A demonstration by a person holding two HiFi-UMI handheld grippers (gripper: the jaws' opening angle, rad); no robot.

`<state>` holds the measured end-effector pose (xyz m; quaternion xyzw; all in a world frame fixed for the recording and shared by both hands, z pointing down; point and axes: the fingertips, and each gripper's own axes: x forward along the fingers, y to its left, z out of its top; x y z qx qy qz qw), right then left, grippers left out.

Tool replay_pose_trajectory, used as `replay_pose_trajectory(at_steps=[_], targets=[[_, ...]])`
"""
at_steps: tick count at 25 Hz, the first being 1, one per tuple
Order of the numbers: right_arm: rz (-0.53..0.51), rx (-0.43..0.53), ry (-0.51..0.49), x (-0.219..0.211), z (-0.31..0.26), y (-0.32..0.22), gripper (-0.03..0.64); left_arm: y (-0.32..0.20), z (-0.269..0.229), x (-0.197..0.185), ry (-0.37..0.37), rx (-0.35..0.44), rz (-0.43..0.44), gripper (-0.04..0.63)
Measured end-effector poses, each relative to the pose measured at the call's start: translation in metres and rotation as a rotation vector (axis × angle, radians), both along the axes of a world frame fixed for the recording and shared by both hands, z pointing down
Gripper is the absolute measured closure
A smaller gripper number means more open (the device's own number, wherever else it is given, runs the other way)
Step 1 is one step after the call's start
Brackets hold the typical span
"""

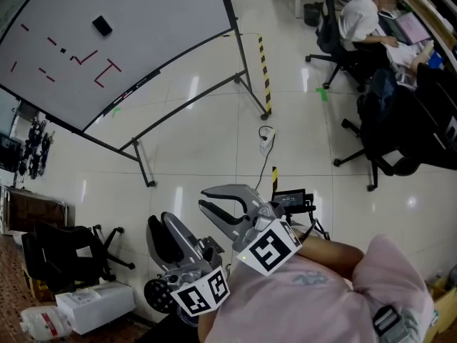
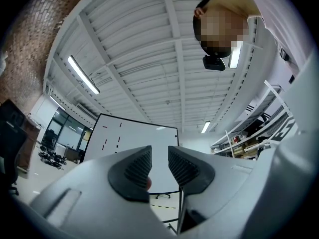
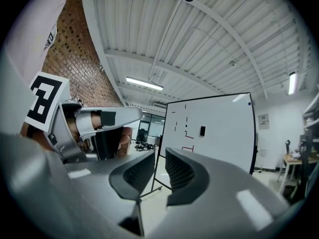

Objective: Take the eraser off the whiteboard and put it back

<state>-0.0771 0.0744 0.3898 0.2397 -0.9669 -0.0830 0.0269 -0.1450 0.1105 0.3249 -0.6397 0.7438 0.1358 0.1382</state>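
Observation:
The whiteboard [image 1: 143,20] stands on its wheeled frame at the upper left, with red marks on it. The black eraser [image 1: 102,26] sticks to it near the top. The right gripper view shows the same board [image 3: 224,138] and eraser [image 3: 202,131] well beyond the jaws. My left gripper [image 1: 159,220] and right gripper [image 1: 201,198] are held low, close to my body and far from the board. The left gripper [image 2: 159,156] has its jaws drawn together with nothing between them. The right gripper [image 3: 159,158] shows only a narrow slit and holds nothing.
A person [image 1: 364,20] sits at a desk at the upper right, beside black office chairs [image 1: 389,127]. A power strip with its cable [image 1: 265,140] and a yellow-black strip [image 1: 264,70] lie on the tiled floor. A black chair [image 1: 64,252] and white boxes [image 1: 93,306] stand at the lower left.

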Motion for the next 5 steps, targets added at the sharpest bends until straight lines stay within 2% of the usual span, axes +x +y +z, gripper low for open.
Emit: replay_pose_trajectory(at_steps=[5], targets=[[0.001,0.002,0.002,-0.0016,0.0007,0.0014,0.549,0.0007,0.0025,-0.0020,0.005,-0.008,-0.001,0.498]])
